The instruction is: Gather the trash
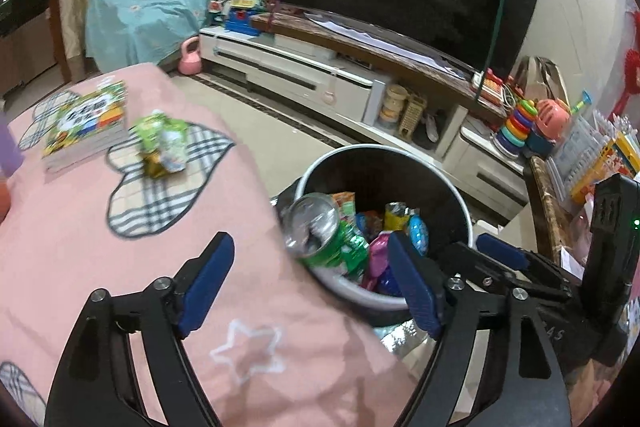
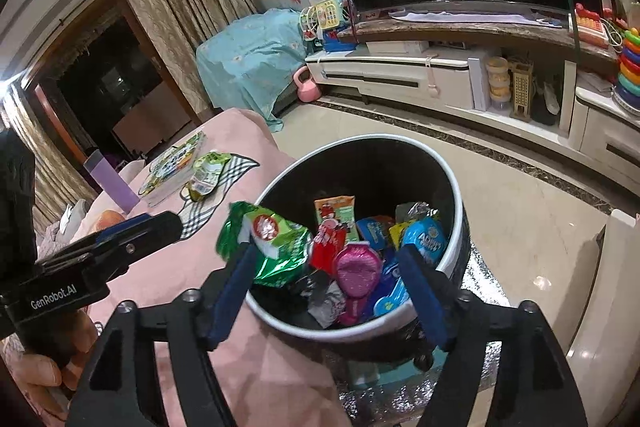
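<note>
Both tools stand wide apart at the jaws and grip nothing. The left tool [image 1: 312,283] hovers over the pink-covered surface [image 1: 120,247] just beside the bin [image 1: 460,195], and the right tool [image 2: 328,291] hangs over the near rim of the bin.

A green can [image 1: 320,235] tips at the bin's near edge, on the side next to the surface, and a green wrapper [image 2: 272,247] sits at that same edge, apart from the tool's pads. Neither looks settled. My worry is that either could tumble outward onto the surface or the floor instead of sliding down among the packets already in the bin, since both seem to overhang the rim rather than lie inside it. I cannot tell whether they rest on the rim or are falling.

More trash, a crumpled green packet [image 1: 162,143], lies on the surface well beyond the bin, touching or just beside a stack of picture books [image 1: 86,127]. Reaching for it, a wide tool could catch a book's corner with it, or drag the loose cloth and shift everything. The two tools are also close together by the bin, so a careless swing could knock one against the other.
</note>
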Motion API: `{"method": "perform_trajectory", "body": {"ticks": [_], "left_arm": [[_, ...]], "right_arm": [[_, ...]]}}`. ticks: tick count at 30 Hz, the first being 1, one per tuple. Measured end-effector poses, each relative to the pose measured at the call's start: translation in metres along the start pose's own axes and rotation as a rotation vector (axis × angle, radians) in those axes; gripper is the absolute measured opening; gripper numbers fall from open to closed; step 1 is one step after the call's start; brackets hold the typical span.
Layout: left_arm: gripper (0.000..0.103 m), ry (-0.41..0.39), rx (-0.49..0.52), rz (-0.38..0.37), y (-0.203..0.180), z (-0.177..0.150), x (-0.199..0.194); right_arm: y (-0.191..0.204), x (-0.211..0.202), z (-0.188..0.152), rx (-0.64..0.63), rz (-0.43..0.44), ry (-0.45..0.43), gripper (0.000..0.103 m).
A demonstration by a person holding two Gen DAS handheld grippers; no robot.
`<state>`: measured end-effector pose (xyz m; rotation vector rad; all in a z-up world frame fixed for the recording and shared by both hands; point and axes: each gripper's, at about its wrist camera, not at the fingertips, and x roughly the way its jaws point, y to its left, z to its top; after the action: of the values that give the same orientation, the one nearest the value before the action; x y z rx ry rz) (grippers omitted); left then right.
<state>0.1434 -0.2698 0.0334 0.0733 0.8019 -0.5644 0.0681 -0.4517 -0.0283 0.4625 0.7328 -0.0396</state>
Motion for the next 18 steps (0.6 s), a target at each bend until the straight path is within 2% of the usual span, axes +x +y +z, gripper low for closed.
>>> {"method": "perform_trajectory", "body": {"ticks": [10, 16, 18], "left_arm": [[0.091, -0.085, -0.061, 0.069, 0.038, -0.056, -0.052], [0.093, -0.186, -0.048, 0.148, 0.054, -0.089, -0.091], [0.097, -0.246, -0.037, 0.187, 0.058, -0.098, -0.110]], "right_arm": [[0.044, -0.029, -0.035, -0.049, -0.020, -0.082, 0.102], [0.068, -0.048, -0.058, -0.050, -0.046, -0.154, 0.102], [0.080, -0.059, -0.064, -0.072, -0.073, -0.211, 0.102]]}}
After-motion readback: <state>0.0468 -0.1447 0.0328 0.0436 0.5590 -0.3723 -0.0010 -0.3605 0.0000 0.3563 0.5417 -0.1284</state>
